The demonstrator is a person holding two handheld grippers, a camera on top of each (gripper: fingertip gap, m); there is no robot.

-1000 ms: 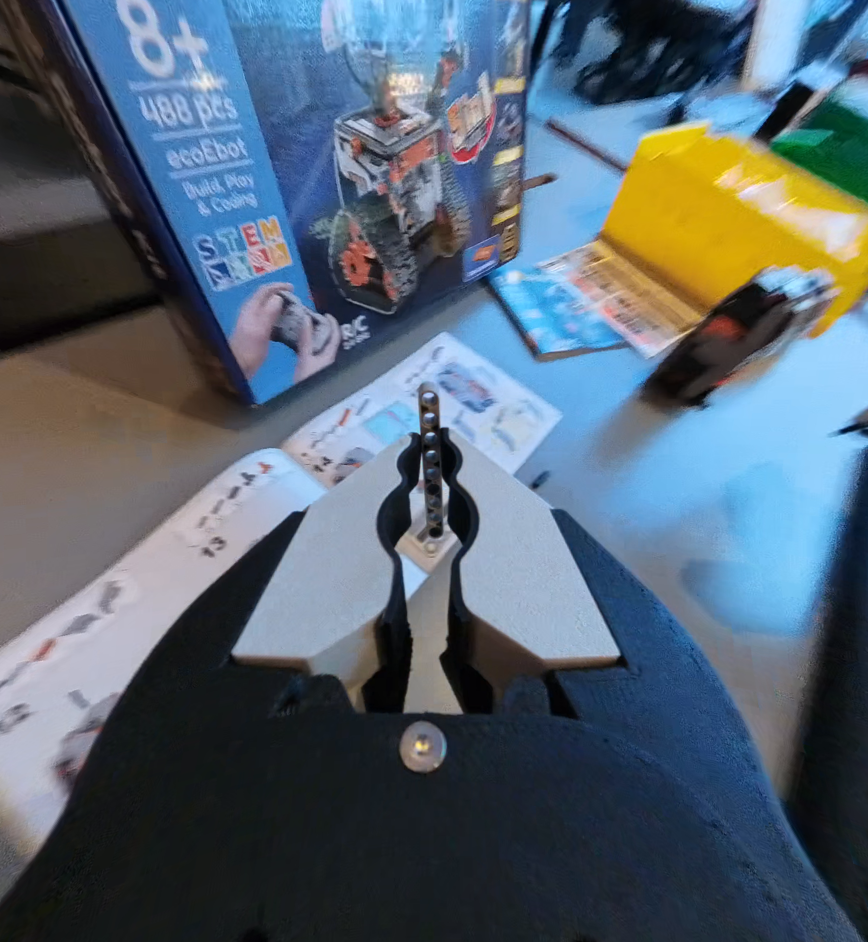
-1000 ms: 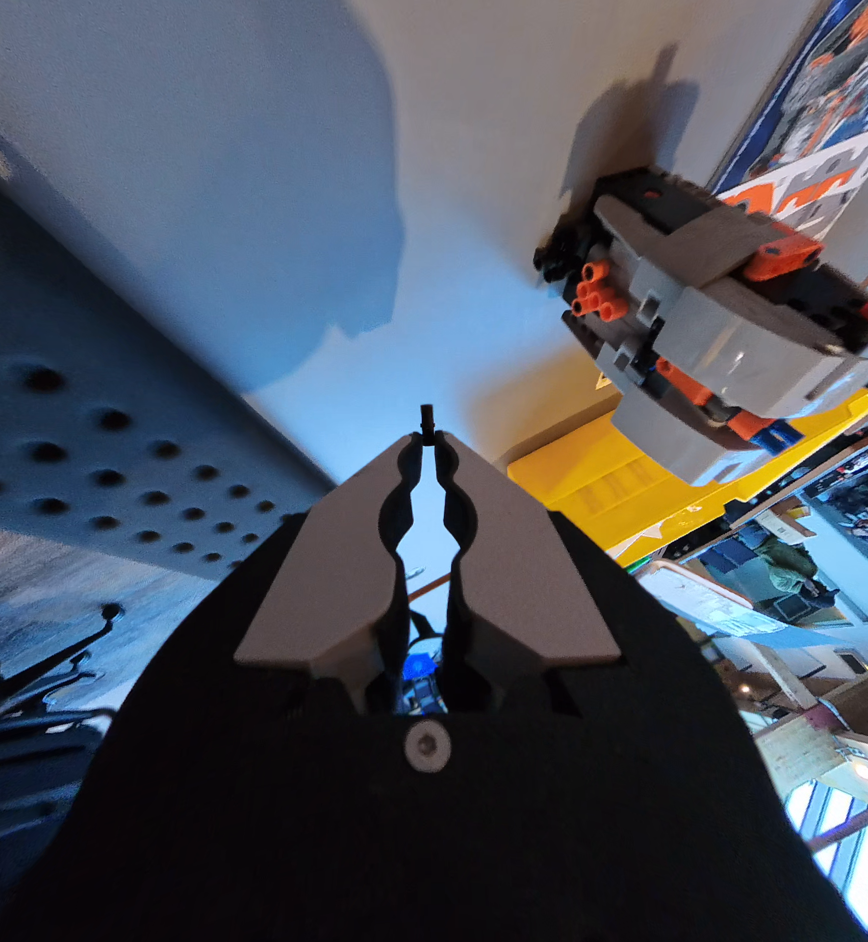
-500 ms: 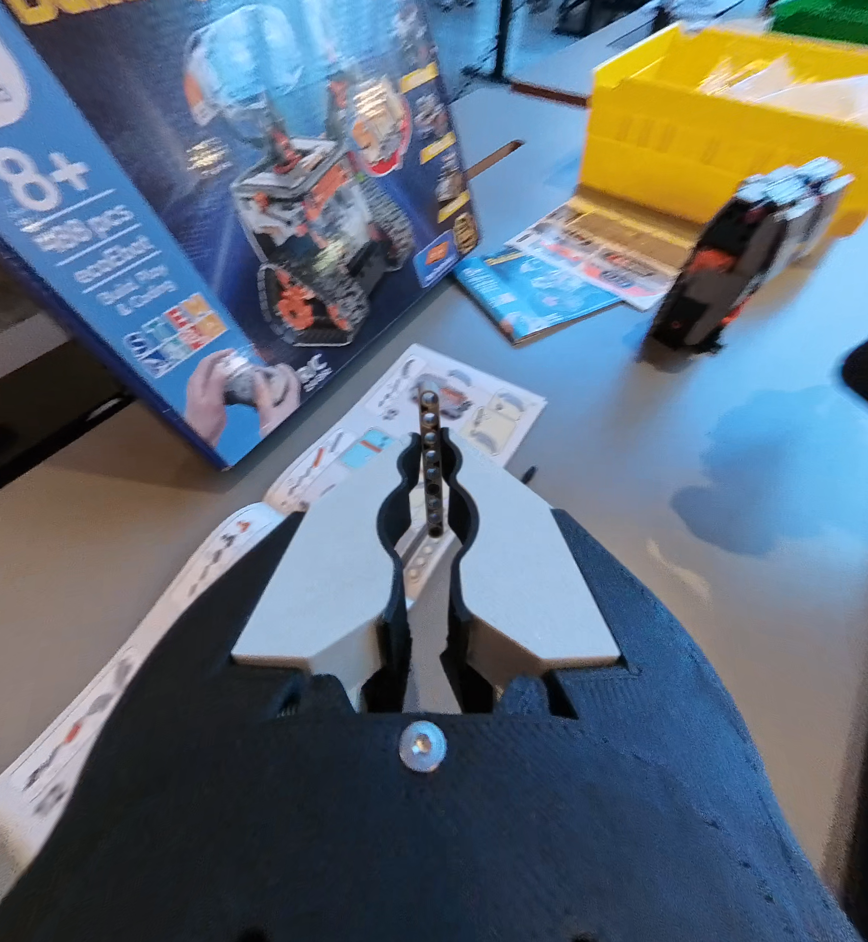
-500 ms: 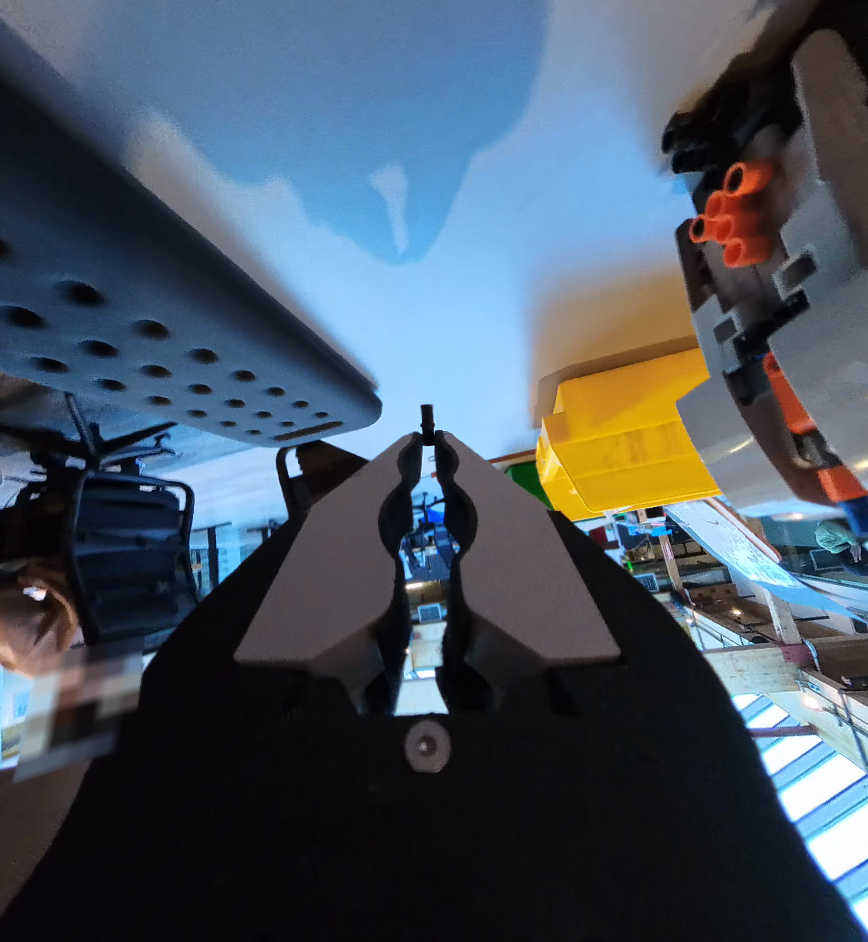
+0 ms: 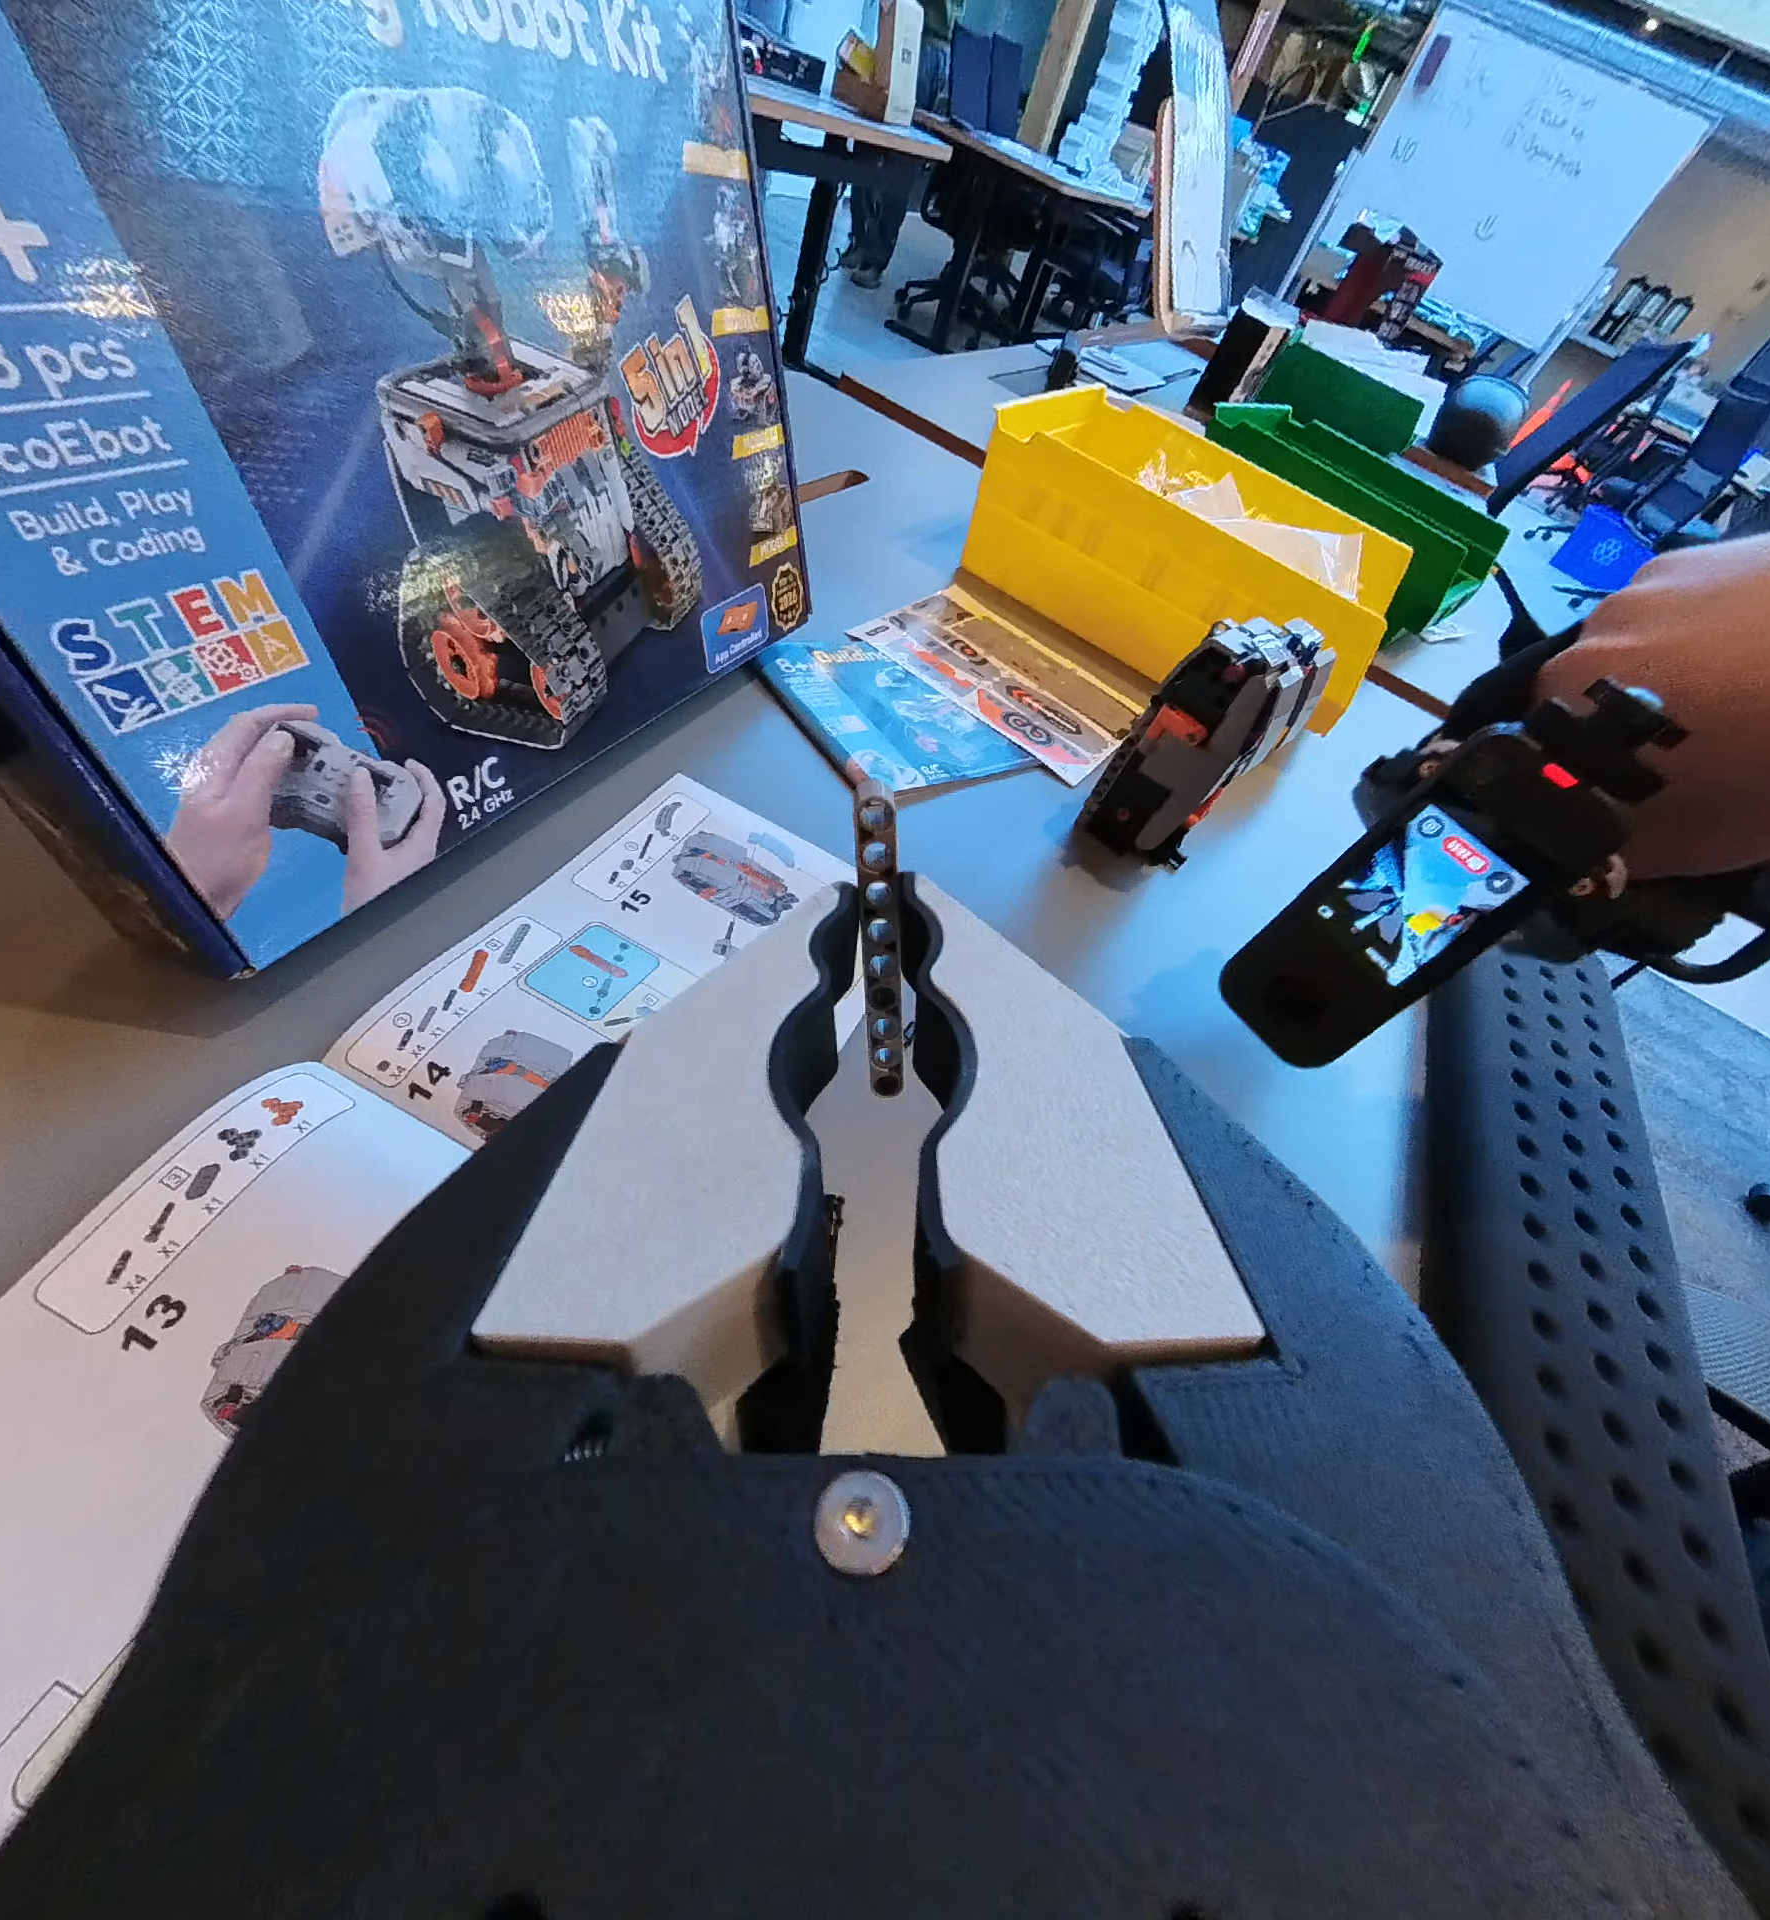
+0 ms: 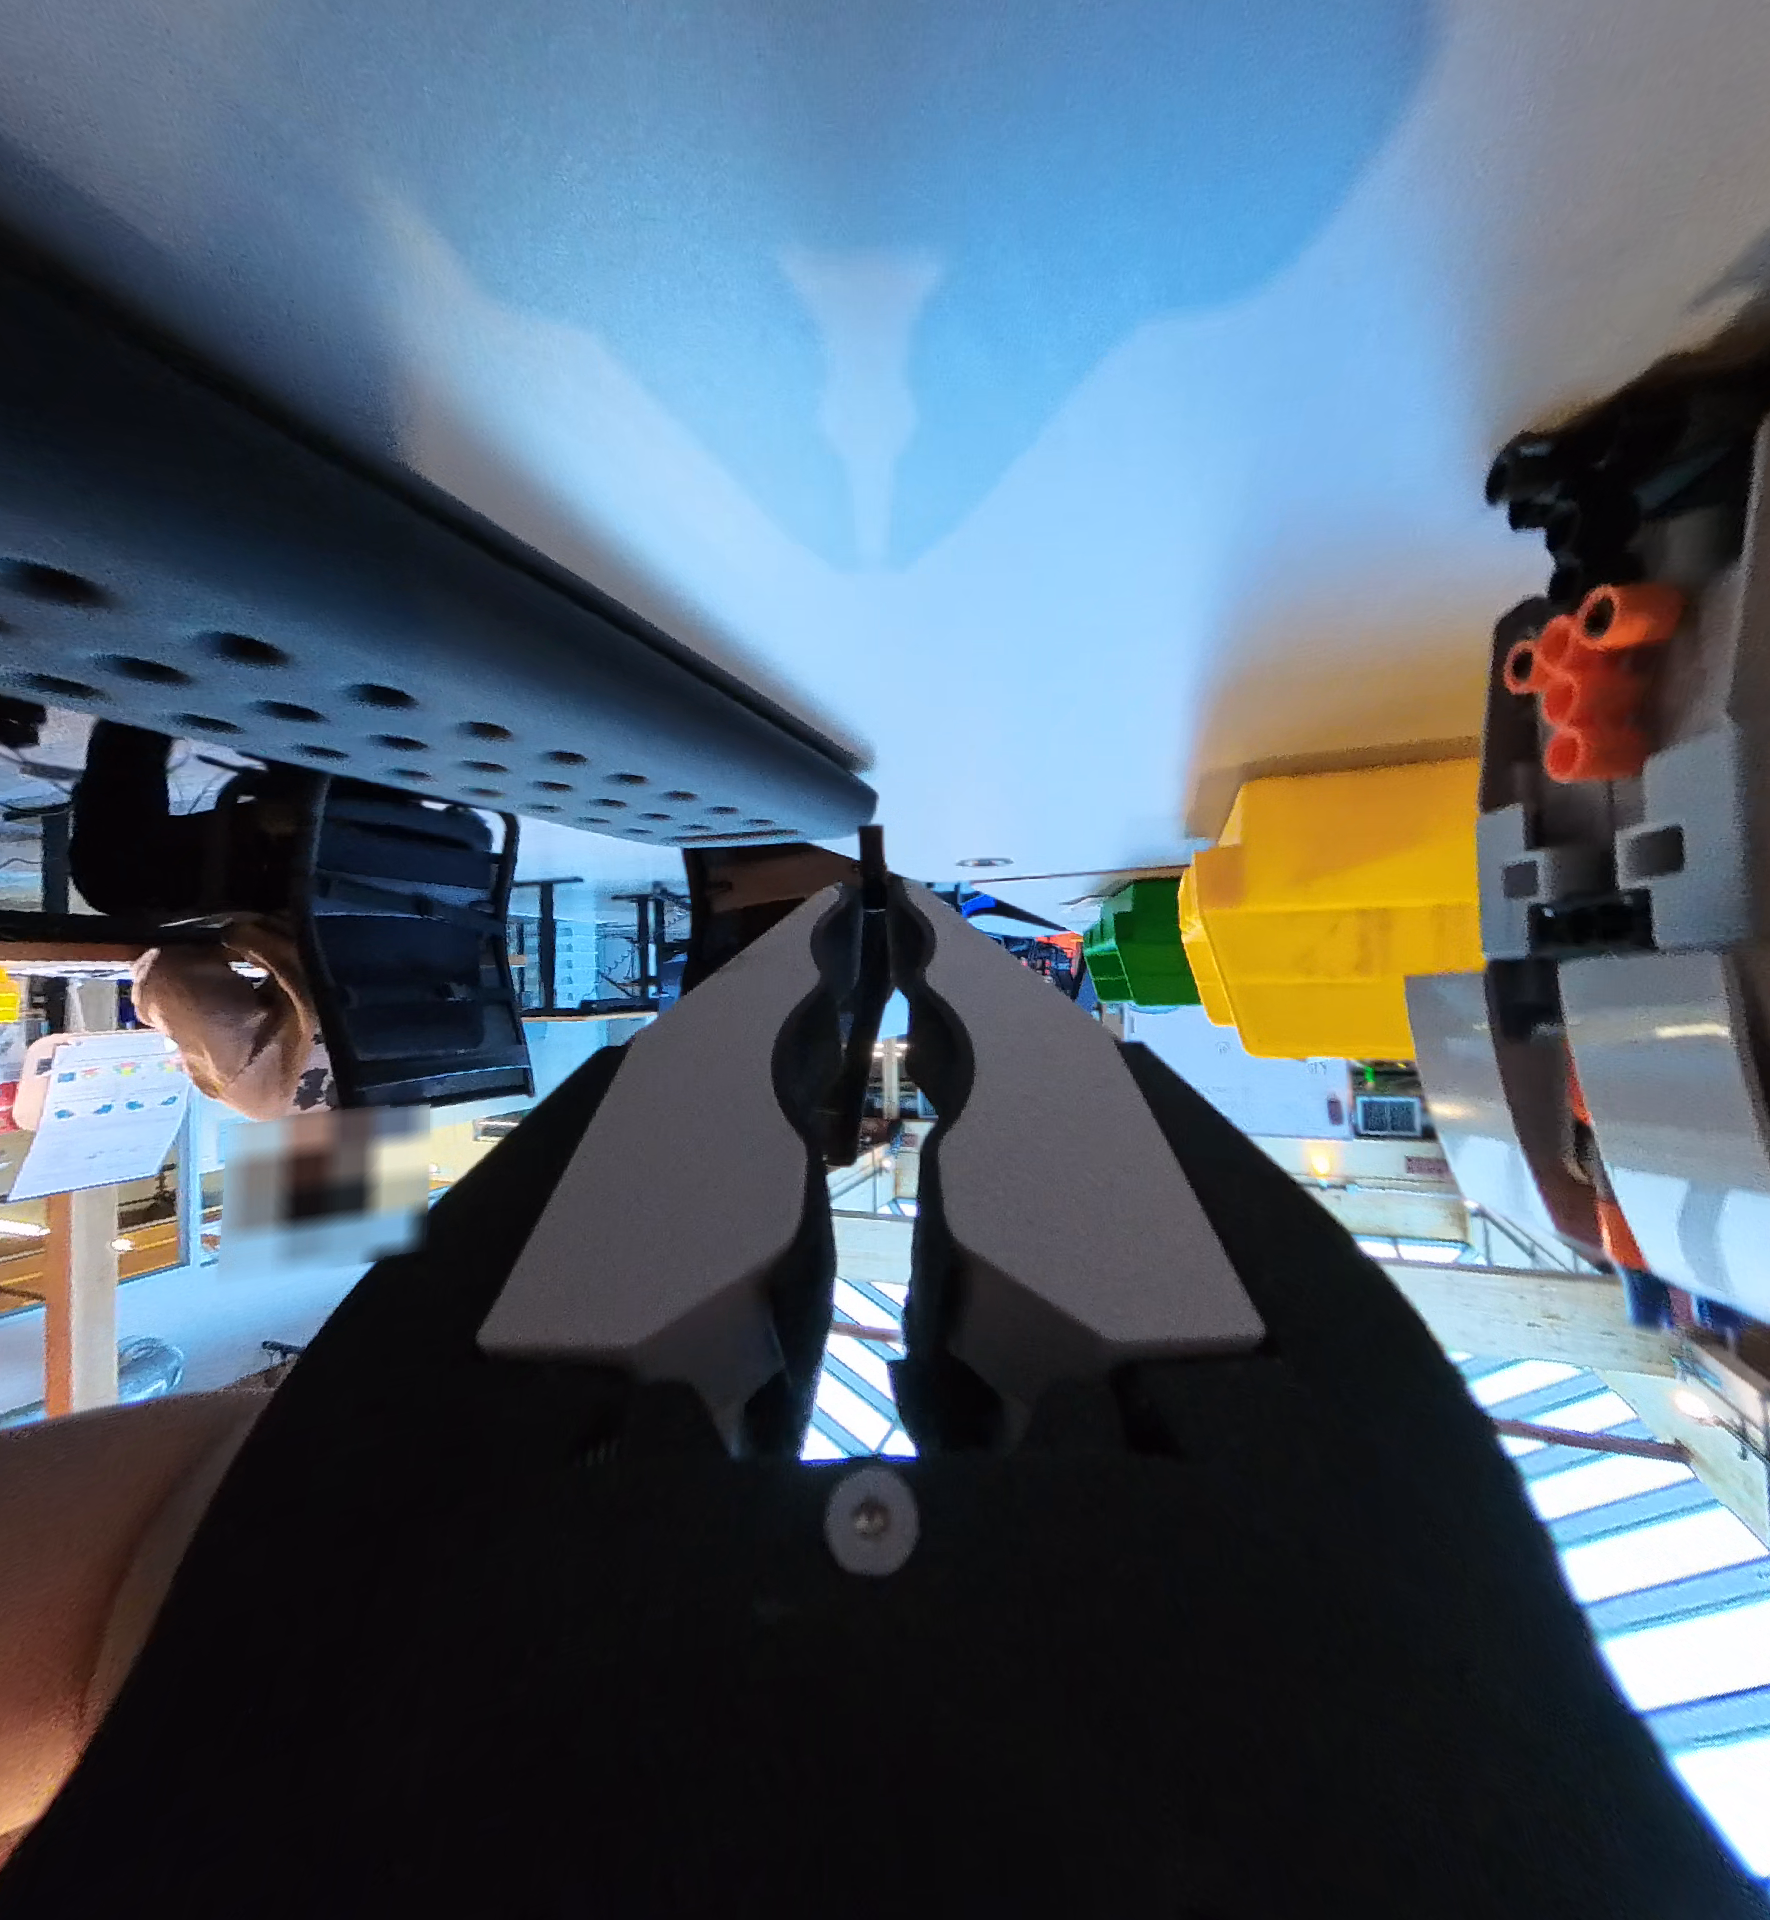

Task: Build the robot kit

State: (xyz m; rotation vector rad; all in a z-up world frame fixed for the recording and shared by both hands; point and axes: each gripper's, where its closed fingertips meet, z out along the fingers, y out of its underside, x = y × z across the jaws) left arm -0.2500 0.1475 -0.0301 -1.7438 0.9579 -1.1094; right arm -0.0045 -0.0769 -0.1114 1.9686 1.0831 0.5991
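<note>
My left gripper (image 5: 876,902) is shut on a grey beam with a row of holes (image 5: 877,873), held upright above an open instruction booklet (image 5: 507,997). My right gripper (image 6: 868,902) is shut on a small black pin (image 6: 870,862); its view is turned upside down, with the table above. A partly built grey, black and orange brick model (image 5: 1208,732) lies on the table beyond the left gripper and shows close at the right of the right wrist view (image 6: 1670,831). The right gripper's camera unit (image 5: 1421,894) and a hand (image 5: 1733,665) show at the right of the left wrist view.
A big blue kit box (image 5: 361,416) stands at the left. A yellow bin (image 5: 1172,540) and a green bin (image 5: 1380,468) sit at the back, leaflets (image 5: 922,707) in front. A black perforated chair (image 5: 1587,1299) is at the right. A person (image 6: 226,1018) sits far off. The grippers' ends are close to 35 centimetres from one another.
The left gripper has risen and tilted up, so the box, bins and room show more. The right gripper has swung towards the table edge and closer to the model. Both stay shut on their parts.
</note>
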